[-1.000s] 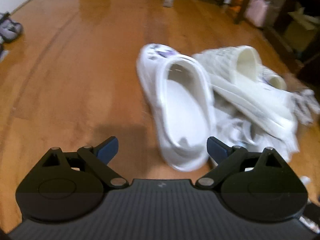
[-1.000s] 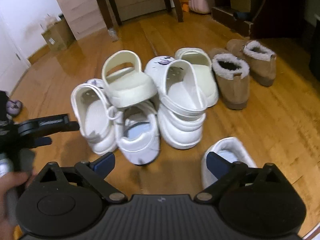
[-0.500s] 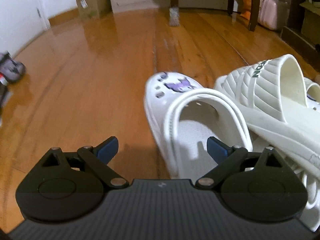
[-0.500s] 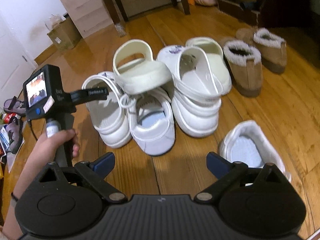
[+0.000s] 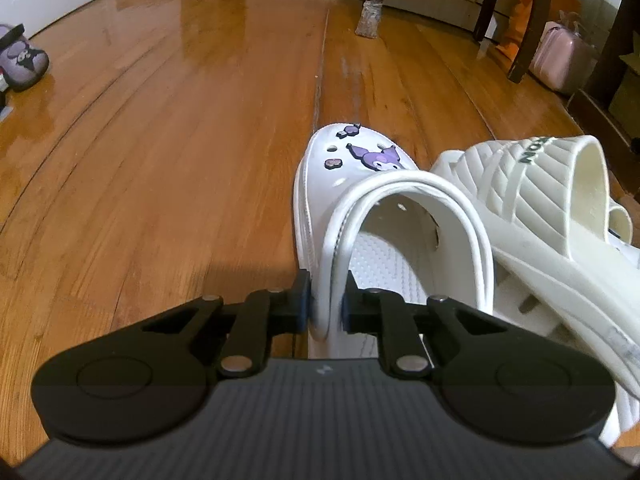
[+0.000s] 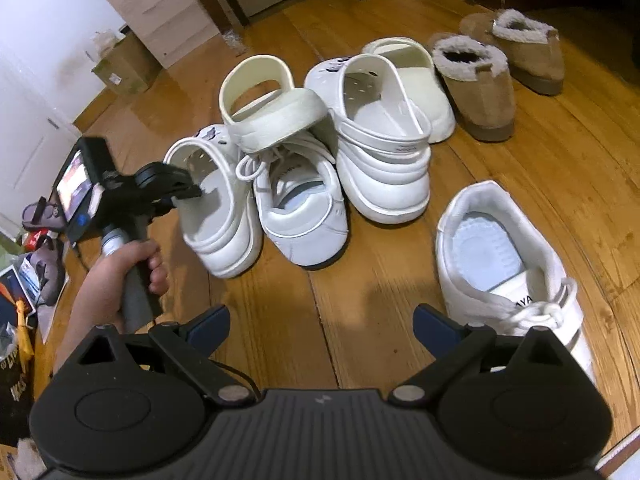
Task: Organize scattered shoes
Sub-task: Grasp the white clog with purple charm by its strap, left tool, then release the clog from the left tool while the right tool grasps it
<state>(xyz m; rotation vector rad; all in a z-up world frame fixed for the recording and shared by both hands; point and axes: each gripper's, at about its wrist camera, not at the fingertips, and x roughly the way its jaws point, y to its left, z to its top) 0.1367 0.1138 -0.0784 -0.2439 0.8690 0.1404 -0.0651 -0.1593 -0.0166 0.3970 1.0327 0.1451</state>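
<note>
The left gripper (image 5: 326, 304) is clamped on the near left wall of a white clog (image 5: 360, 208), its blue pads (image 5: 305, 300) squeezing the rim and the strap where they meet at the heel end. The clog sits on the wood floor (image 5: 160, 160) right in front of that gripper, its long axis running straight away from it, toe pointing off toward the far wall. It is glossy white with small vent holes, a dimpled footbed, a heel strap flipped up into an arch over the opening, and purple cartoon charms (image 5: 376, 156) on the toe. A ribbed cream slide (image 5: 540, 200) leans on the clog's right side, tilted, one edge lying over it. From the other side, the same clog (image 6: 216, 200) is at the left edge of a pile of shoes, heel toward us, with the left gripper (image 6: 188, 190) biting its left rim and a hand (image 6: 120, 276) on the handle below. Beside it is a white sneaker (image 6: 300, 208) with the slide (image 6: 272, 108) propped on top, then a second clog (image 6: 380, 152) stacked on a chunky sole, and two tan fur-lined slippers (image 6: 480, 84) further back. The right gripper (image 6: 322, 326) hangs above bare floor with its jaws wide apart and nothing between them; a lone white sneaker (image 6: 508, 264) lies just to its right, heel away from us.
</note>
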